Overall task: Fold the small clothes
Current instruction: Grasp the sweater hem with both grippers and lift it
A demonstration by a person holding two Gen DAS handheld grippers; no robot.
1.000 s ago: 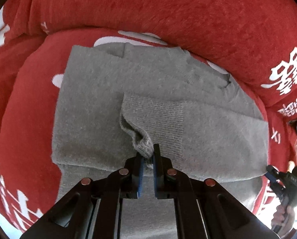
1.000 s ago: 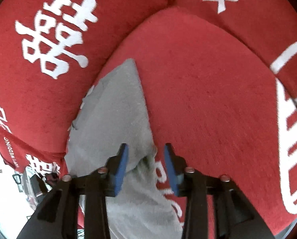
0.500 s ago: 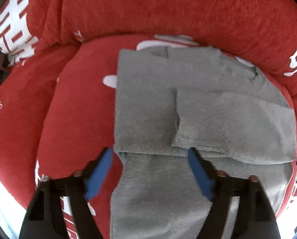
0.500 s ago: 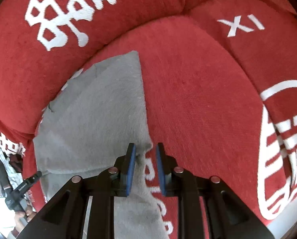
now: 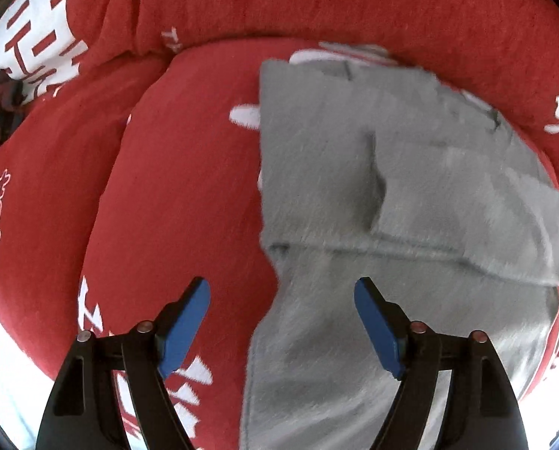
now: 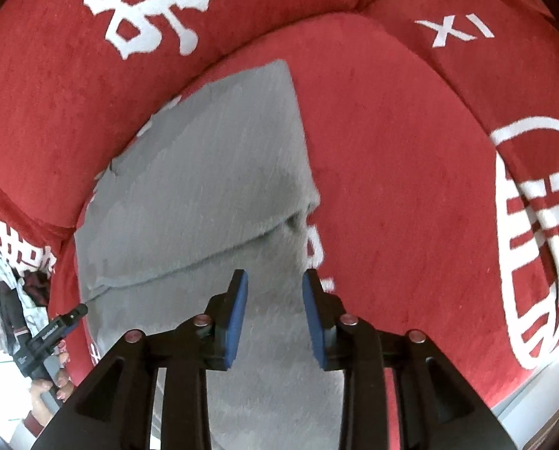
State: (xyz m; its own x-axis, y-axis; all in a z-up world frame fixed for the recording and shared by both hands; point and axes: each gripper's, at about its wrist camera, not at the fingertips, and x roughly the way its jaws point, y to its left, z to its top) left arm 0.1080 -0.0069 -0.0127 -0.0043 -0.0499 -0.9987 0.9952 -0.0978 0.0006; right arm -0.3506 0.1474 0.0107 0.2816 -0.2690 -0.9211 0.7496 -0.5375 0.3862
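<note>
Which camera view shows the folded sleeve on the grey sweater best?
The left wrist view: the sleeve lies across the grey sweater, cuff edge visible. The right wrist view shows only the sweater's folded side edge.

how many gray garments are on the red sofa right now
1. The gray garment lies partly folded on the red sofa cushion, below both grippers; anything beneath it stays hidden.

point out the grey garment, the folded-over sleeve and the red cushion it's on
grey garment [image 5: 317,172]: left wrist view, on its flat body panel
folded-over sleeve [image 5: 467,195]: left wrist view, mid-sleeve, lying across the body
red cushion [image 6: 392,150]: right wrist view, bare seat beside the garment
</note>
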